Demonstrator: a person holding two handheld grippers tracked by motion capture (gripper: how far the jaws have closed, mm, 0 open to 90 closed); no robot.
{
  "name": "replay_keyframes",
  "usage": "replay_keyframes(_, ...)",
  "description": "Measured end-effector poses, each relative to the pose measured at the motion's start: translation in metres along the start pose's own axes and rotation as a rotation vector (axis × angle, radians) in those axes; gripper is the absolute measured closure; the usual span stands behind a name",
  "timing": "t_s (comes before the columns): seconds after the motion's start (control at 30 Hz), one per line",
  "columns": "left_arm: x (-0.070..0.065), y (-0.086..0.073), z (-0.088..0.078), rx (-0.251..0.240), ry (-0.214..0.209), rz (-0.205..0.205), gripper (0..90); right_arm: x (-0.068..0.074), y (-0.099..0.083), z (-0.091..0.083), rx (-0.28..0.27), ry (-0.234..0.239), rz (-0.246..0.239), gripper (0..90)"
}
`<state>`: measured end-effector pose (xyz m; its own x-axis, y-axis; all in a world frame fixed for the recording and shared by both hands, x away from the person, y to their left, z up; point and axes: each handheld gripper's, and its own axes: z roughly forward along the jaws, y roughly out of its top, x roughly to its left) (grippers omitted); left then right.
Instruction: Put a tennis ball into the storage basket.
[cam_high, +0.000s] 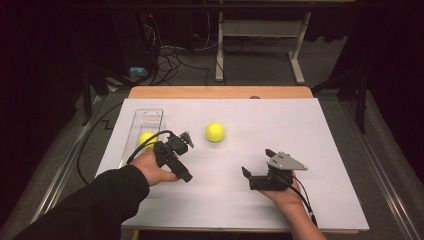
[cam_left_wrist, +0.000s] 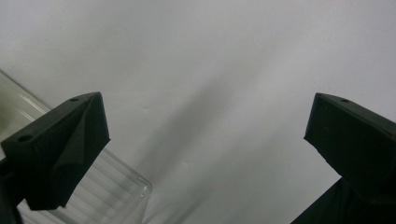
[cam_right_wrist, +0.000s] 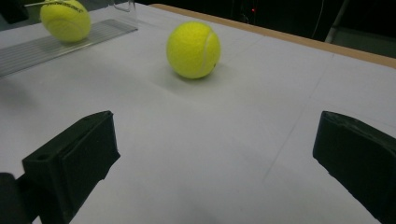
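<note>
My right gripper (cam_high: 255, 169) sits low in the right half of the high view, held in my right hand (cam_high: 285, 196) just above the bottom edge, its jaws spread wide with nothing between them. In the right gripper view the two black jaws rise from the lower corners, far apart, and bare white sheet (cam_right_wrist: 196, 140) lies between them. My left gripper (cam_high: 186, 159) is left of centre in the high view, gripped by my left hand (cam_high: 152, 167), with a dark sleeve (cam_high: 95, 205) running off toward the lower left corner. In the left gripper view its jaws also stand well apart and hold nothing; the rounded corner of the clear plastic tray (cam_left_wrist: 126, 186) shows at the lower left there, partly behind the left-hand jaw.

Farther up the frame, a loose tennis ball (cam_high: 215, 132) rests on the white sheet (cam_high: 280, 125) just above centre, well apart from both grippers. In the right gripper view this tennis ball (cam_right_wrist: 193, 49) sits in the upper middle, ahead of the open jaws. A second tennis ball (cam_high: 146, 139) lies in the clear plastic tray (cam_high: 148, 116) at the upper left of the sheet, just beside my left hand; in the right gripper view it (cam_right_wrist: 65, 19) appears in the top left corner on the ribbed tray (cam_right_wrist: 56, 44).

Beyond the sheet, the wooden table edge (cam_high: 220, 92) crosses the frame, with cables (cam_high: 170, 62) and a grey metal frame (cam_high: 260, 30) on the dark floor behind.
</note>
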<state>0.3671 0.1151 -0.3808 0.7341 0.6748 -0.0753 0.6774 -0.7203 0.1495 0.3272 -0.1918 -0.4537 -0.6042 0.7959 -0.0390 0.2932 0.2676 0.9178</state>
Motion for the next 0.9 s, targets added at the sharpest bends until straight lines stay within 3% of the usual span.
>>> replay_keyframes(0.07, 0.000, 0.000, 0.000, 0.001, 0.003, -0.001, 0.5, 0.000, 0.002, 0.005, -0.002, 0.002, 0.004, 0.1)
replay_keyframes(0.1, 0.000, 0.000, 0.001, 0.002, 0.009, -0.003, 0.5, 0.000, 0.008, 0.018, 0.001, -0.006, -0.001, 0.2)
replay_keyframes(0.17, -0.001, -0.001, 0.002, 0.003, 0.013, -0.004, 0.5, 0.001, 0.011, 0.025, -0.001, -0.002, -0.001, 0.3)
replay_keyframes(0.27, -0.003, -0.002, 0.003, -0.002, 0.006, 0.002, 0.5, 0.003, 0.019, 0.053, 0.011, 0.006, 0.009, 1.0)
replay_keyframes(0.3, -0.004, -0.003, 0.003, 0.004, -0.002, 0.008, 0.5, 0.003, 0.019, 0.053, 0.011, 0.006, 0.009, 1.0)
replay_keyframes(0.33, -0.006, -0.003, 0.004, 0.014, 0.004, 0.016, 0.5, 0.005, 0.023, 0.068, 0.028, 0.011, 0.023, 1.4)
replay_keyframes(0.47, -0.006, -0.002, 0.003, 0.003, 0.000, 0.009, 0.5, 0.008, 0.031, 0.093, 0.048, 0.012, 0.017, 2.1)
replay_keyframes(0.7, -0.007, 0.002, 0.004, 0.011, -0.007, 0.017, 0.5, 0.010, 0.041, 0.122, 0.086, 0.003, 0.023, 4.7)
replay_keyframes(0.73, -0.008, 0.003, 0.003, 0.004, -0.007, 0.019, 0.5, 0.010, 0.043, 0.134, 0.107, 0.007, 0.038, 5.3)
replay_keyframes(0.9, -0.008, 0.004, 0.002, 0.001, -0.015, 0.024, 0.5, 0.013, 0.048, 0.150, 0.128, 0.016, 0.044, 8.6)
